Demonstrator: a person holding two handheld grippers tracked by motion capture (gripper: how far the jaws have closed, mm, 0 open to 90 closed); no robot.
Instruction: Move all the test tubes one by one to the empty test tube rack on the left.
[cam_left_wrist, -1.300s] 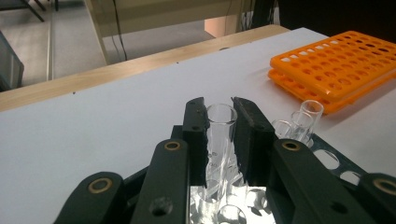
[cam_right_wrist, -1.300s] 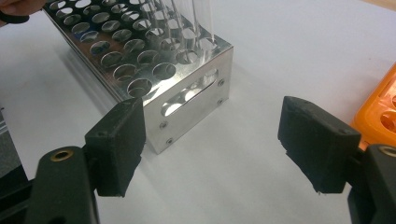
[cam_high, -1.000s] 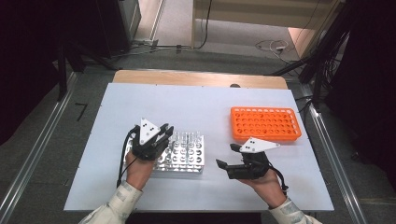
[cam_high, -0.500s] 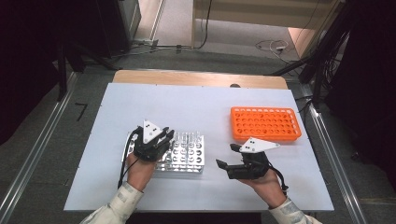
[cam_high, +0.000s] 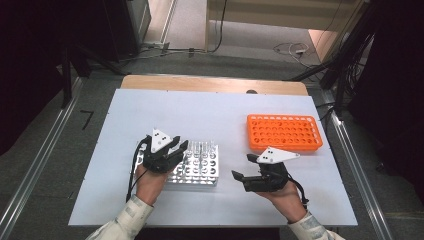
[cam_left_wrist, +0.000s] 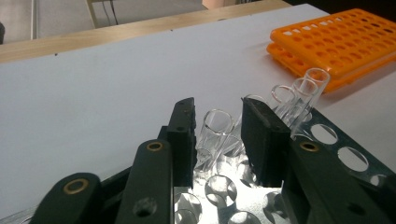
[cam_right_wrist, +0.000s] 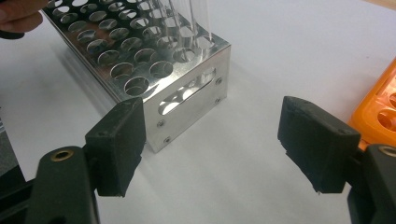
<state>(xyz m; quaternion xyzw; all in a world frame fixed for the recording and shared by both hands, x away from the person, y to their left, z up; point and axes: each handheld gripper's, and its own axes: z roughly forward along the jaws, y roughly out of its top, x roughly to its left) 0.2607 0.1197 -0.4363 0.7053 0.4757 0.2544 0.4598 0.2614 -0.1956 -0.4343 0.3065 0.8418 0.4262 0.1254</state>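
1. Your left gripper (cam_left_wrist: 217, 135) hangs over the metal tube rack (cam_high: 197, 165), its jaws partly open, one on each side of a glass test tube (cam_left_wrist: 218, 123). They do not look closed on it; a sliver of gap shows on each side.
2. That tube stands in its hole directly between the jaws and just ahead of the pads. Its long axis runs near upright, leaning a little away from you, so the grip should come from the sides and the lift should go straight along the tube.
3. More tubes (cam_left_wrist: 306, 86) stand farther out, beyond the right-hand jaw and close to it.
4. Your right gripper (cam_right_wrist: 224, 149) waits off the rack's end wall (cam_right_wrist: 187, 105), jaws wide open and holding nothing.
5. The orange rack (cam_high: 284, 131) lies beyond your right gripper, well apart from the left one. The left hand is the nearer one to the tube.
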